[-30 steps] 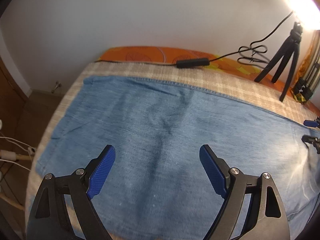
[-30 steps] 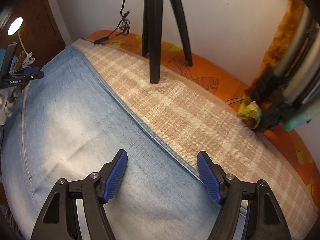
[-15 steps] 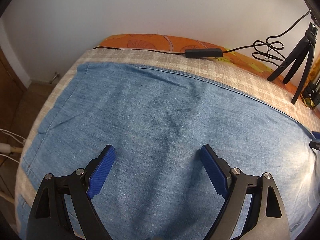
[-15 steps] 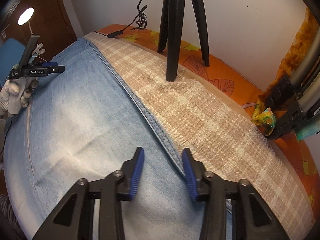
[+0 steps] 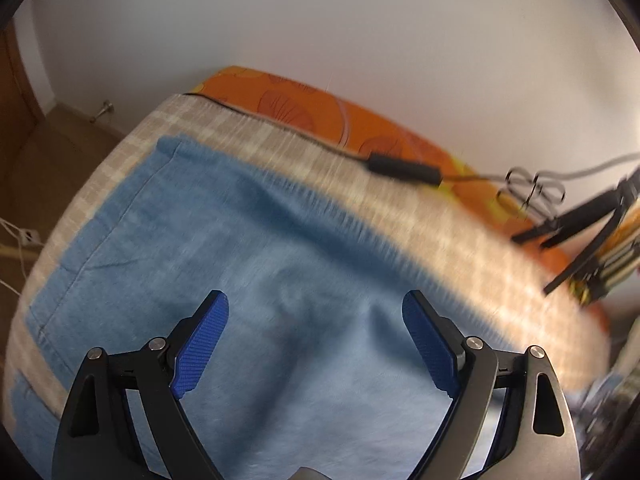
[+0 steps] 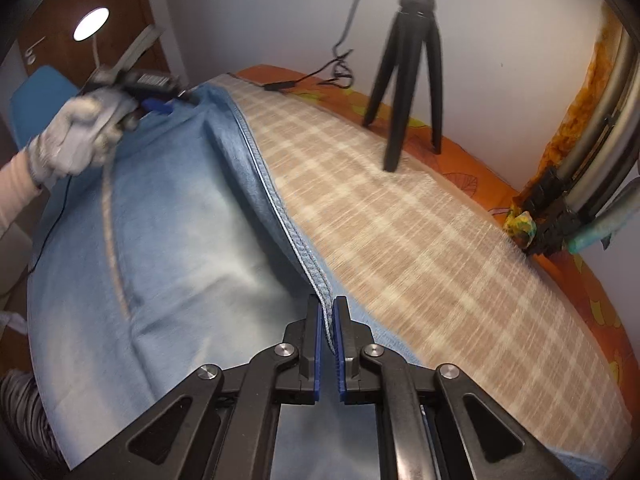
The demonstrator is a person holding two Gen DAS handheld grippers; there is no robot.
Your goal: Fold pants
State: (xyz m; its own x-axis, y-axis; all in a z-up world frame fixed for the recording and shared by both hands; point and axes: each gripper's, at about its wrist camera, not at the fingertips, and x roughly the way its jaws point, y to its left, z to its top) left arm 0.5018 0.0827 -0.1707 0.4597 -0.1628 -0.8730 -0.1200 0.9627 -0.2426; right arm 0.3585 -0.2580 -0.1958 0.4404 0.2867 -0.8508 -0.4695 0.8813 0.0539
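Light blue denim pants [image 5: 256, 280] lie spread on a plaid beige blanket [image 5: 460, 240]. My left gripper [image 5: 316, 316] is open, its blue pads hovering over the cloth near its far edge. In the right wrist view my right gripper [image 6: 328, 316] is shut on the pants' seam edge [image 6: 280, 208], which is lifted off the blanket [image 6: 400, 232]. The left gripper [image 6: 156, 106], held by a gloved hand, shows at the far end of the pants [image 6: 168, 240].
A black tripod [image 6: 412, 64] stands on the blanket at the back. A black cable with an inline box [image 5: 404, 168] lies along the orange mattress edge [image 5: 320, 108]. Metal tubes [image 6: 592, 148] stand at the right. A wall is behind.
My right gripper closed on the pants' seam edge and lifted it. My left gripper stayed open and moved toward the far edge and leg end; its view is motion-blurred.
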